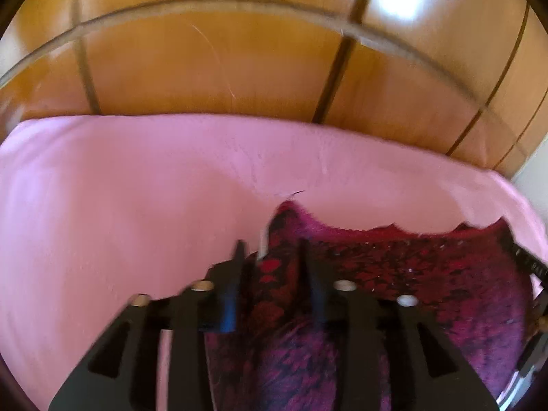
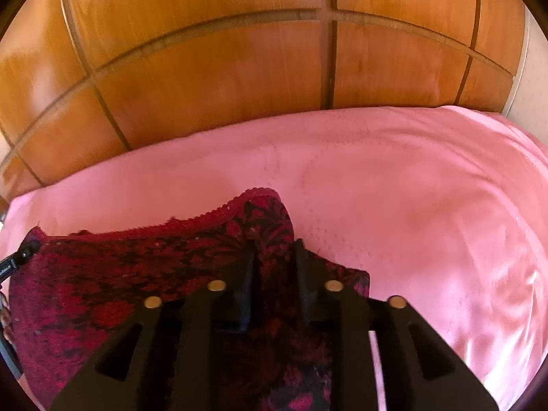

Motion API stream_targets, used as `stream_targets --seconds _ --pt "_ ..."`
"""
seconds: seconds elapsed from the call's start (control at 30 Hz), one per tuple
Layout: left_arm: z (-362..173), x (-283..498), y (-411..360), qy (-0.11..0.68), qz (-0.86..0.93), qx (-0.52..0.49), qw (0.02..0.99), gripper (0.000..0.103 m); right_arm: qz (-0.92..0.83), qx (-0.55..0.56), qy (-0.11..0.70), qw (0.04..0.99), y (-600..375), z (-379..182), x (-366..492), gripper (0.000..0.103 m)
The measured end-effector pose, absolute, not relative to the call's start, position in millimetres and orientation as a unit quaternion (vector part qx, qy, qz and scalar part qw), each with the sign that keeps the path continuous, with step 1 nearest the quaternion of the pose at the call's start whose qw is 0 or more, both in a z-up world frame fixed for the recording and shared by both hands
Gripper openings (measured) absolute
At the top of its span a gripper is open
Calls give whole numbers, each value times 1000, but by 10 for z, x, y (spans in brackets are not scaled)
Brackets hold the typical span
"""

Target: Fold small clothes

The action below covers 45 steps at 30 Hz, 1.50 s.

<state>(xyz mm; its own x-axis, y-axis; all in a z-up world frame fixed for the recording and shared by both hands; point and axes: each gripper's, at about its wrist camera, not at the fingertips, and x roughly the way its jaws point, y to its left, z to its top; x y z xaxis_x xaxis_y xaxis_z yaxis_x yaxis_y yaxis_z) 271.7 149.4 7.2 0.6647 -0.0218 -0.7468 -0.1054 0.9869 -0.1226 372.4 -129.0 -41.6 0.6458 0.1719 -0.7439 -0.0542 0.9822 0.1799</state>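
Observation:
A small dark red and black patterned garment (image 1: 411,274) with a scalloped lace edge lies on the pink bed sheet (image 1: 137,188). My left gripper (image 1: 272,250) hovers over its left corner, its jaws apart, with cloth lying loose in the gap between them. In the right wrist view the same garment (image 2: 120,274) spreads to the left. My right gripper (image 2: 275,246) is over its right corner, jaws a little apart, with fabric showing between the fingers. Each gripper's tip shows at the other view's edge: the right one (image 1: 529,263) and the left one (image 2: 13,260).
A wooden wardrobe (image 1: 205,68) with panelled doors (image 2: 222,85) stands right behind the bed. The pink sheet (image 2: 428,205) stretches wide to the right of the garment and to its left. A pale wall (image 2: 534,96) shows at the far right.

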Motion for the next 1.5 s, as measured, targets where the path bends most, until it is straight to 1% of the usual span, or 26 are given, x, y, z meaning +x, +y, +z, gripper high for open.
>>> stream_targets --seconds 0.03,0.07,0.1,0.13,0.23,0.3,0.37,0.47,0.53,0.57,0.6,0.63,0.67,0.77,0.83,0.93,1.07,1.13,1.17,1.2,1.23,1.3,1.4,1.5 --pt "157 2571 1565 393 25 -96 914 55 65 71 407 908 -1304 -355 3673 33" --pt "195 2478 1603 386 20 -107 916 55 68 72 395 913 -1337 -277 3560 39" --pt "227 2371 1642 379 15 -118 918 55 73 73 388 916 -1353 -234 3488 43" --pt "258 2182 1676 370 12 -127 920 55 81 72 375 921 -1364 -166 3339 43" --pt "336 1781 1578 345 6 -121 931 55 114 78 356 924 -1328 -76 2928 51" --pt "427 1398 1409 311 -13 -100 945 55 140 75 347 924 -1251 -75 2671 52" --pt "454 1148 1227 299 -30 -82 950 55 168 68 347 920 -1098 -130 2431 54" --pt "397 998 903 303 -64 -48 950 55 192 68 351 914 -884 -210 2241 56" --pt "271 1063 740 321 -66 -32 944 55 197 63 354 912 -771 -276 2292 59" --pt "168 1145 712 344 -60 -35 937 55 191 61 355 913 -679 -306 2329 63" --pt "61 1241 716 366 -46 -37 929 55 186 57 358 913 -656 -354 2364 62" --pt "-62 1340 775 379 -40 -62 923 55 177 50 377 908 -610 -466 2461 62" --pt "-69 1365 784 377 -39 -72 923 55 178 58 388 903 -617 -557 2532 63" --pt "96 1355 721 369 -25 -71 926 55 179 60 381 905 -626 -600 2553 63" --pt "261 1285 638 353 -47 -75 931 55 185 67 380 904 -680 -534 2513 62" --pt "403 1258 468 327 -68 -52 941 55 203 93 365 904 -825 -395 2399 62" --pt "428 1532 196 333 -95 -30 938 55 183 104 359 909 -962 -256 2641 62" --pt "375 1679 123 343 -91 -25 935 55 171 125 374 903 -1089 -303 2856 58" --pt "316 1774 116 357 -84 -24 930 55 167 134 381 900 -1132 -348 2949 53" --pt "260 1843 124 375 -79 -26 923 55 162 139 388 897 -1171 -394 3033 46" --pt "147 1972 161 396 -74 -35 914 55 151 139 400 893 -1199 -471 3133 44" --pt "37 2091 225 403 -80 -54 910 55 157 164 407 885 -1248 -586 3234 45" --pt "104 2052 232 397 -84 -64 912 55 160 167 397 888 -1241 -621 3247 45" --pt "229 1817 453 373 -80 -94 920 55 164 161 389 892 -1248 -633 3190 45"
